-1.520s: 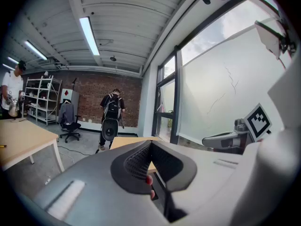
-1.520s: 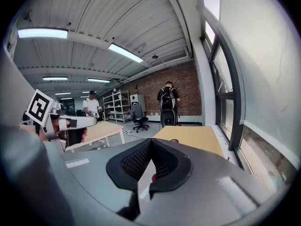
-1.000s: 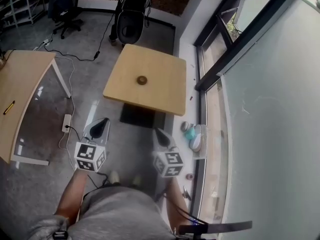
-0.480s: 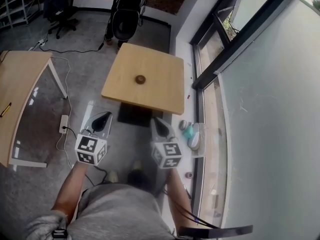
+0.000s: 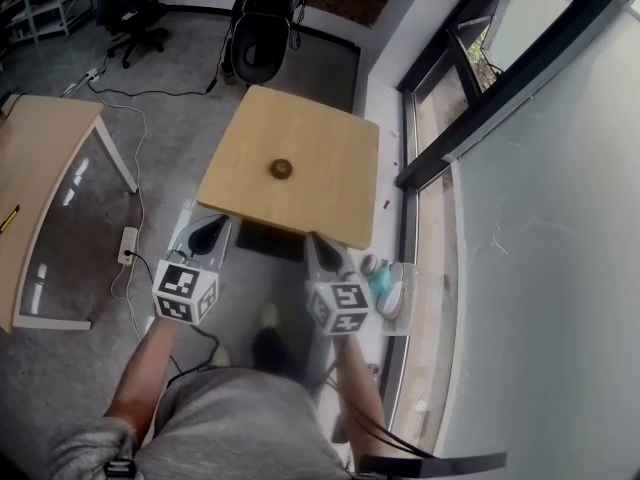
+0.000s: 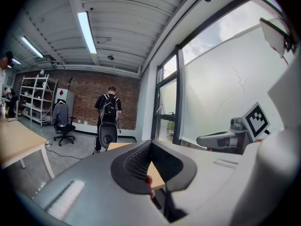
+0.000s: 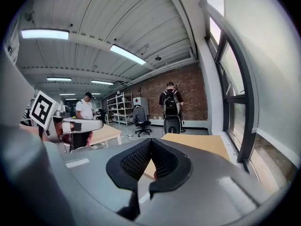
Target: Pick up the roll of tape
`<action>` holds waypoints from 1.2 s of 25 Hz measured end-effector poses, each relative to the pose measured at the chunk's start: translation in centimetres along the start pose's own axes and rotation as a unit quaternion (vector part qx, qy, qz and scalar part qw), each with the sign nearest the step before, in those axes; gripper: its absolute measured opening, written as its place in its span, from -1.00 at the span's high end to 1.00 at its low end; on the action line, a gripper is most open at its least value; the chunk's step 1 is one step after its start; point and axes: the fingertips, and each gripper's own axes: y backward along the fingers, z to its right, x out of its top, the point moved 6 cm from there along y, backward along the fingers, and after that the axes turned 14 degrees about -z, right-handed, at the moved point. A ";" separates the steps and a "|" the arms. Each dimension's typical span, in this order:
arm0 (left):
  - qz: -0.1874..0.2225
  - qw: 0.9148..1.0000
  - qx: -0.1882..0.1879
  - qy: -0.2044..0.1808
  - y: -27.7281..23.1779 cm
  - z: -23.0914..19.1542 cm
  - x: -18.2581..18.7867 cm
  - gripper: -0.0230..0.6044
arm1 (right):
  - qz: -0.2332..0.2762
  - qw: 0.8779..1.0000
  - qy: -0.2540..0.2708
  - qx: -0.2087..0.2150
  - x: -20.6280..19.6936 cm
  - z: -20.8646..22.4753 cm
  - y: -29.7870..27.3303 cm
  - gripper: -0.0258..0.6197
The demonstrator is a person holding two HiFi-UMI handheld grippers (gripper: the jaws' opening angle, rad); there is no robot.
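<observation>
Counter (image 5: 300,128): topped in pale wood, matt and smooth.
Roll of tape (image 5: 281,168): brown, dull finish.
Left claw (image 5: 208,233), right claw (image 5: 322,251): shelled in grey matt plastic; pads (image 7: 134,161) black, finely dimpled, rubber-like.
Floor (image 5: 170,158): grey, mottled, faintly sheened.
Far wall (image 7: 193,93): rough red brick.
Ceiling (image 6: 117,27): ribbed, painted white.

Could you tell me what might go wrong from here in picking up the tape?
The left gripper and right gripper are both shut; unopened, either would push the roll of tape rather than take it. The tape lies in the middle of the table, away from its near edge, so the reach may be unsteady. A power strip on the floor could trip a foot.
</observation>
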 end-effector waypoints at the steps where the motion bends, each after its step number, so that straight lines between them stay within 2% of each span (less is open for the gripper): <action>1: 0.000 1.000 0.003 0.002 -1.1 0.1 0.3 0.93 | -0.001 1.000 0.004 0.007 0.4 0.9 -0.8 0.88; 7: 0.000 1.000 0.023 0.016 -7.0 0.4 2.3 0.93 | -0.009 0.999 0.013 0.034 2.9 6.1 -4.6 0.88; 14: -0.009 0.998 0.056 0.023 -11.3 0.4 3.2 0.93 | -0.025 0.998 0.015 0.060 3.4 10.5 -8.0 0.88; 22: -0.018 0.995 0.092 0.035 -13.6 -0.1 3.2 0.93 | -0.044 0.994 0.032 0.099 3.8 12.2 -11.3 0.88; 30: -0.046 0.994 0.096 0.022 -16.7 -2.4 1.7 0.93 | -0.066 0.991 0.053 0.108 3.7 12.3 -15.1 0.88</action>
